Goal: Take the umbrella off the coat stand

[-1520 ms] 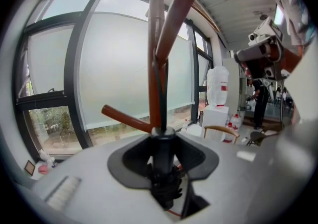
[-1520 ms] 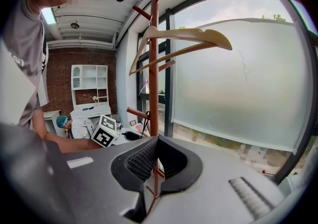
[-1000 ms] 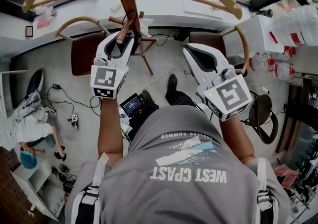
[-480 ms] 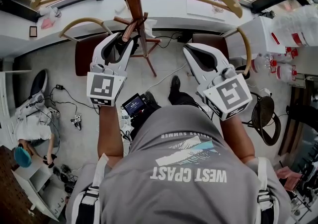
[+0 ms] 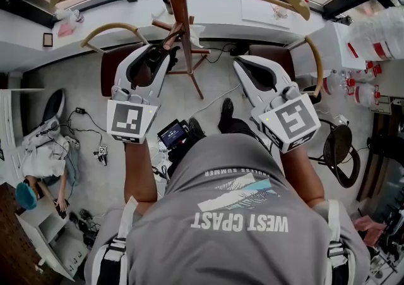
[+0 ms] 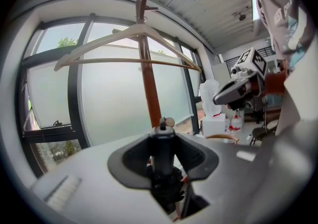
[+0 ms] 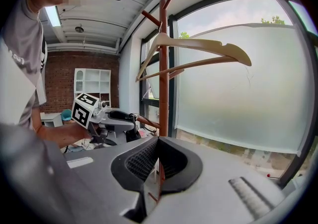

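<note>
Frosted window panes [image 6: 109,99] stand behind a wooden coat stand [image 5: 181,9], with grey floor [image 5: 76,91] far below both tools. The left gripper [image 5: 161,50] has its jaws clamped on the umbrella [image 6: 162,151]. The dark shaft stands upright between the two black pads, which press on it from either side. Its small pale knob pokes up just above the fingertips.

Straight ahead of those tips rises the stand's brown pole, close behind the umbrella (whether the two touch cannot be made out). In the right gripper view, a brown wooden end of the umbrella runs from the left gripper's jaws toward the pole. Above and ahead of the left gripper, a pale wooden hanger [image 6: 124,44] hangs on the stand.

The right gripper [image 7: 157,141] holds nothing. Its pads meet at the tips, leaving only the hollow loop behind them. It sits to the right of the left gripper, apart from it, and in the head view the pole stands ahead of its tips and off to their left. Behind both tools, nearest the head camera, are the person's forearms and grey printed shirt [image 5: 240,214].
</note>
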A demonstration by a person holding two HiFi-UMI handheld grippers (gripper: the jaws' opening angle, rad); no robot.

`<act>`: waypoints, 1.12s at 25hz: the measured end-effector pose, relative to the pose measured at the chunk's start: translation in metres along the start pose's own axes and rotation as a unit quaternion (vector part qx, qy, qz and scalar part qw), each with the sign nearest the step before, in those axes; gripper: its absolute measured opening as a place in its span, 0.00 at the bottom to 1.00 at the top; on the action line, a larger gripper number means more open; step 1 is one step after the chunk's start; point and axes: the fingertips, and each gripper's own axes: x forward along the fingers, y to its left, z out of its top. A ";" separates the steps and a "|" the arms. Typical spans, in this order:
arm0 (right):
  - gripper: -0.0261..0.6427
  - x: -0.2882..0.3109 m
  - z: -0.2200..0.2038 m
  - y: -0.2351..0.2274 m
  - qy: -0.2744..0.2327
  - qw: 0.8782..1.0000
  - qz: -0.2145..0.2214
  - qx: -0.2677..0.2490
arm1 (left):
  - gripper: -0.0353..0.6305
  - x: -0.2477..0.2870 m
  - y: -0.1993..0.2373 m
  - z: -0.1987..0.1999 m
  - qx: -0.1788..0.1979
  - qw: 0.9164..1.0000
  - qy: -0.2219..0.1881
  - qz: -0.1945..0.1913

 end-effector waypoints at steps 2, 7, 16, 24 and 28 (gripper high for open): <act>0.04 0.001 0.001 0.003 -0.002 1.000 0.002 -0.001 | 0.27 -0.005 0.000 0.003 0.003 1.000 -0.002 0.000; 0.04 0.002 0.004 0.010 -0.006 1.000 0.006 -0.003 | 0.27 -0.019 -0.003 0.012 0.008 1.000 -0.011 -0.005; 0.04 0.006 0.011 0.021 -0.014 1.000 0.012 -0.007 | 0.27 -0.047 -0.003 0.025 0.004 1.000 -0.008 -0.009; 0.04 0.003 0.014 0.027 -0.025 0.999 0.018 -0.010 | 0.27 -0.073 -0.008 0.039 0.011 1.000 -0.011 -0.011; 0.04 0.003 0.017 0.029 -0.026 0.999 0.020 -0.009 | 0.27 -0.085 -0.008 0.043 0.020 1.000 -0.006 -0.011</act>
